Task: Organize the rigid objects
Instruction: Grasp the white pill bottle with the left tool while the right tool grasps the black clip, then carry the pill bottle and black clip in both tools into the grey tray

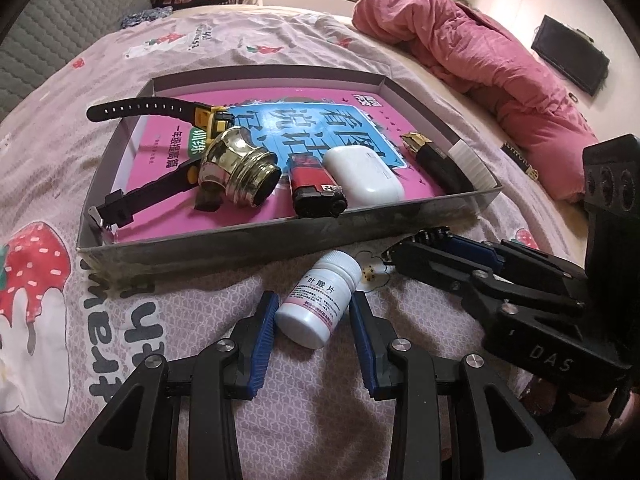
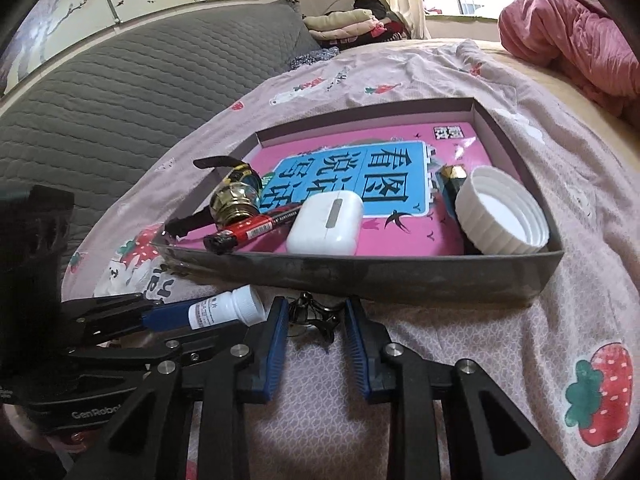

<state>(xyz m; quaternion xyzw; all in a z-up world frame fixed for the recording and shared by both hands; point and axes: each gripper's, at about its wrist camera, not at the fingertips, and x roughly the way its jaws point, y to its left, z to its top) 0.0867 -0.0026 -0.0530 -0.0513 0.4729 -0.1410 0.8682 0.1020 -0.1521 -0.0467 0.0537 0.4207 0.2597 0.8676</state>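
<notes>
A pink strawberry-print bedsheet (image 1: 60,168) covers the bed, beside a grey quilted headboard (image 2: 120,92). The left gripper (image 1: 314,312) has its jaws partly open, pads pressing a white pill bottle (image 1: 320,300) before the shallow tray (image 1: 280,236). The right gripper (image 2: 316,320) has jaws narrowed around a small dark clip (image 2: 316,316).

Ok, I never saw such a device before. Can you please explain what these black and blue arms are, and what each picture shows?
There is no robot. A person holds one tool in each hand, each with a camera. The left wrist view looks along the left hand-held gripper, clamped on a white pill bottle. The right wrist view looks along the right hand-held gripper, which seems to pinch a small dark metal object. On the bedsheet stands a shallow box holding a watch, brass knob, lighter, earbud case and white lid.
</notes>
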